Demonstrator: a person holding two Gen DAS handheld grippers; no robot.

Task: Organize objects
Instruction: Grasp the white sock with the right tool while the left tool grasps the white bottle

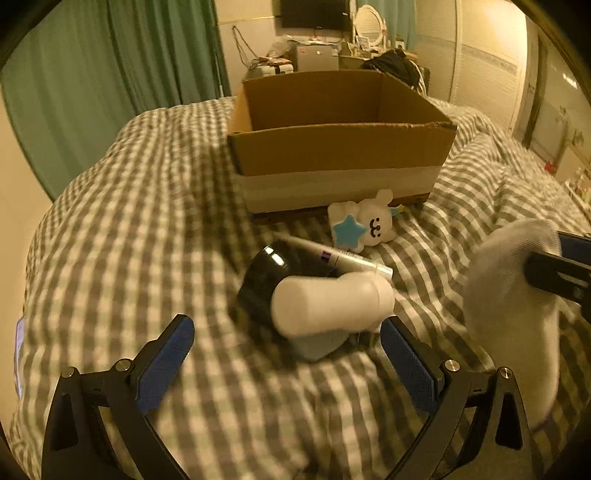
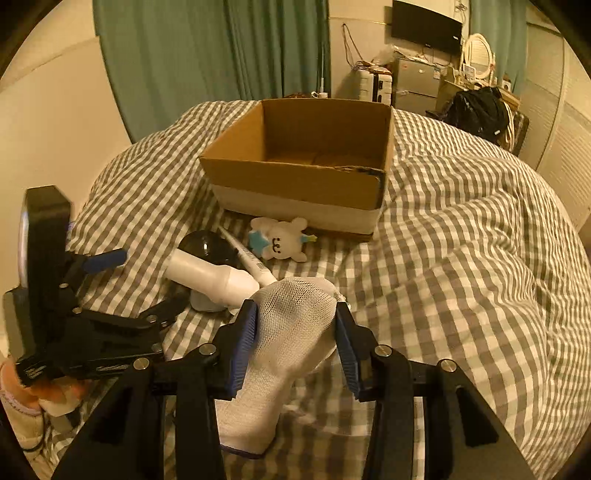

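Note:
An open cardboard box (image 1: 343, 147) (image 2: 295, 184) stands on the checked bed cover. In front of it lie a white plush toy with a blue star (image 1: 364, 223) (image 2: 277, 242), a white pen-like tube (image 1: 343, 256) (image 2: 247, 258), a black round jar (image 1: 266, 280) (image 2: 207, 245) and a white bottle (image 1: 328, 302) (image 2: 210, 275). My left gripper (image 1: 288, 354) (image 2: 144, 284) is open just short of the bottle. My right gripper (image 2: 295, 332) is shut on a white sock (image 2: 288, 332) (image 1: 513, 295), which hangs above the bed.
The checked cover (image 2: 461, 258) rises in soft folds on both sides. Green curtains (image 1: 110, 74) hang behind the bed at the left. A cluttered desk with a mirror (image 1: 369, 22), a monitor and a black bag (image 2: 480, 110) stand beyond the box.

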